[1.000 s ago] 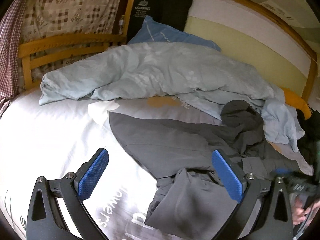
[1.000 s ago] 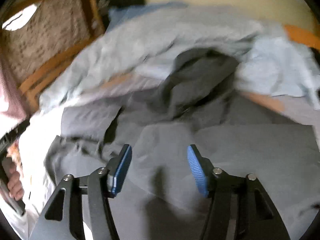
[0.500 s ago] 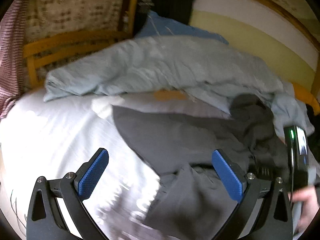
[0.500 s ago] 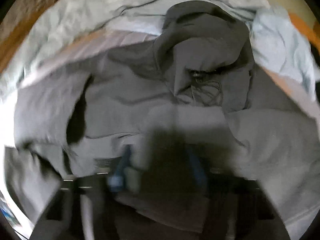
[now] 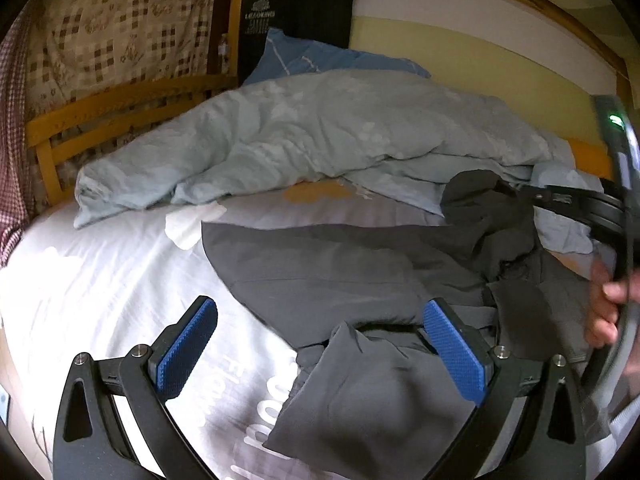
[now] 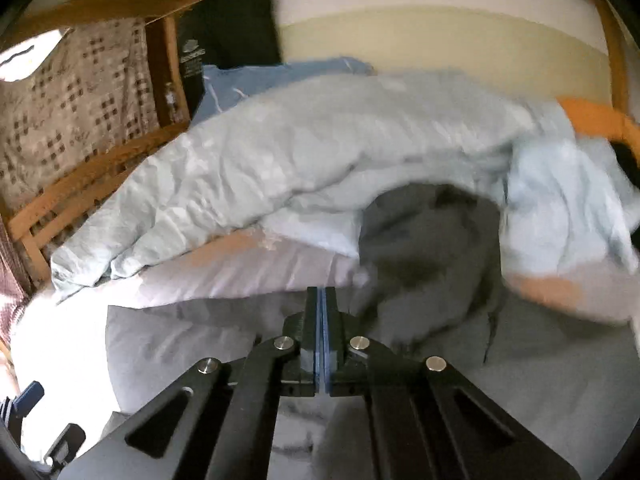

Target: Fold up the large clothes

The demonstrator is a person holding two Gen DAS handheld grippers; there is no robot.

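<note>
A large dark grey hooded jacket (image 5: pixel 320 264) lies spread and rumpled on the white bed sheet (image 5: pixel 100 280). My left gripper (image 5: pixel 320 344) is open, its blue pads (image 5: pixel 188 344) hovering over the jacket's near edge and a loose grey flap (image 5: pixel 372 392). My right gripper (image 6: pixel 322 320) has its jaws pressed together; nothing shows between the pads. It hovers above the jacket (image 6: pixel 432 240), whose hood lies beyond it. The right gripper's body and the hand holding it show at the right edge of the left wrist view (image 5: pixel 616 240).
A crumpled light blue duvet (image 5: pixel 320 136) lies across the bed behind the jacket. A blue pillow (image 5: pixel 320 60) and a black bag (image 5: pixel 296 4) lean at the back. A wooden bed rail (image 5: pixel 100 116) runs along the left. An orange cloth (image 6: pixel 592 120) sits at far right.
My right gripper has shut from open and lifted back from low over the jacket. My left gripper stays open and has barely moved.
</note>
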